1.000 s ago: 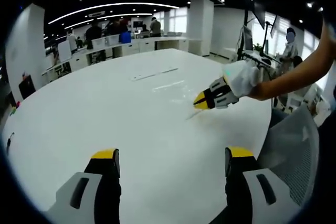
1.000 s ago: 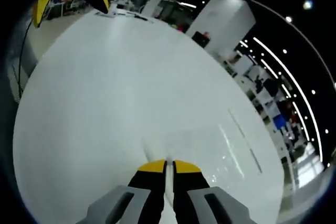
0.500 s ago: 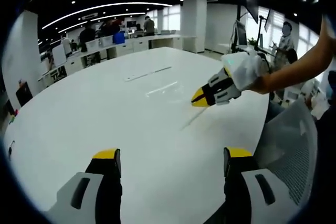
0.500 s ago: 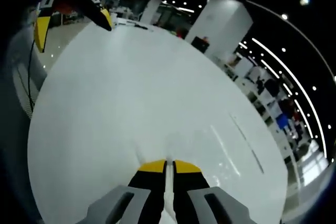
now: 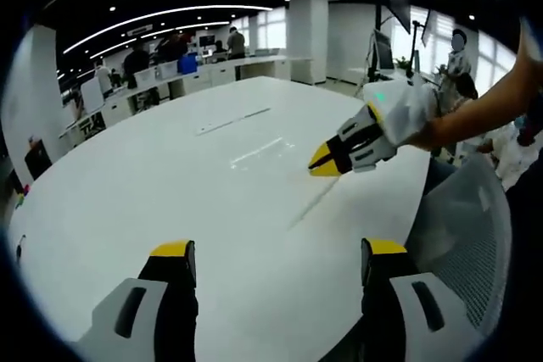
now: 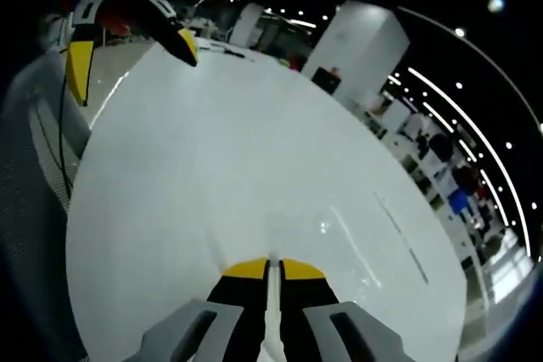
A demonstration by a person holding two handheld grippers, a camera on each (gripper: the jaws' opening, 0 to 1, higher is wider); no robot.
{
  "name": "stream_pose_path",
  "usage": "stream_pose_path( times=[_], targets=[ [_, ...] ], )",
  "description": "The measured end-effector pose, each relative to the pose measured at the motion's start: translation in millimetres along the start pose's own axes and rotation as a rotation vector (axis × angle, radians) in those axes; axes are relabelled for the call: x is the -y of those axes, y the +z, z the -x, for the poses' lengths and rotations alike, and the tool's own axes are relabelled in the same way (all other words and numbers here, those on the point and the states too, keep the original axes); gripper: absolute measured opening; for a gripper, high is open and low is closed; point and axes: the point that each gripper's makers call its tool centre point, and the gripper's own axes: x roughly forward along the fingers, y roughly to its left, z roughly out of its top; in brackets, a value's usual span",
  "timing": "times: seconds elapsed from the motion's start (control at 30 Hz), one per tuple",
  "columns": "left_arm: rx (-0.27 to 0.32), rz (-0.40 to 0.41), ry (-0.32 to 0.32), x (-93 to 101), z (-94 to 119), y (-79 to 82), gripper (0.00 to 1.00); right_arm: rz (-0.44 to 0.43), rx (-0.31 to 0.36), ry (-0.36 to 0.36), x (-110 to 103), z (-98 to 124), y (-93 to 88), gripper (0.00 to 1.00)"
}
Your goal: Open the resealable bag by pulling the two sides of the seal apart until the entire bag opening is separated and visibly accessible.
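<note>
The resealable bag [image 5: 307, 207] is clear and nearly invisible against the white table [image 5: 170, 184]; in the left gripper view it shows as a thin pale streak running down and to the left from the yellow tips of the right gripper [image 5: 325, 161]. In the right gripper view the bag [image 6: 271, 315] appears as a narrow whitish strip caught between that gripper's own jaws, with faint creases fanning out over the table [image 6: 254, 142] ahead of the tips. Whether its seal is parted cannot be told.

The right gripper [image 6: 271, 267] has its jaws pressed together on the bag's edge, lifted a little above the tabletop. In the left gripper view a hand [image 5: 405, 108] in a white covering holds it, a bare forearm reaching in from the right, the tips aimed down and to the left.

The left gripper [image 5: 276, 249] has its jaws spread wide with nothing between them; the bag lies ahead of them, apart from both. In the right gripper view the left gripper [image 6: 131, 44] hangs at the upper left, jaws splayed, well apart from the pinched strip.

A mesh chair back [image 5: 465, 235] stands by the table's right edge.
</note>
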Motion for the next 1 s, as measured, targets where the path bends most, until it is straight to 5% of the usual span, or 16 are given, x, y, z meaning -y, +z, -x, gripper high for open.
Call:
stream_pose_path(
  times=[0.87,1.0],
  targets=[
    [0.017,-0.117,-0.033,23.6,12.6,6.2,0.65,0.036,0.055,0.061,-46.2,32.1,30.3,0.00],
    [0.073,-0.038,-0.093,32.9,12.4,17.1,0.62,0.027,0.063,0.075,-54.5,38.5,33.0,0.00]
  ],
)
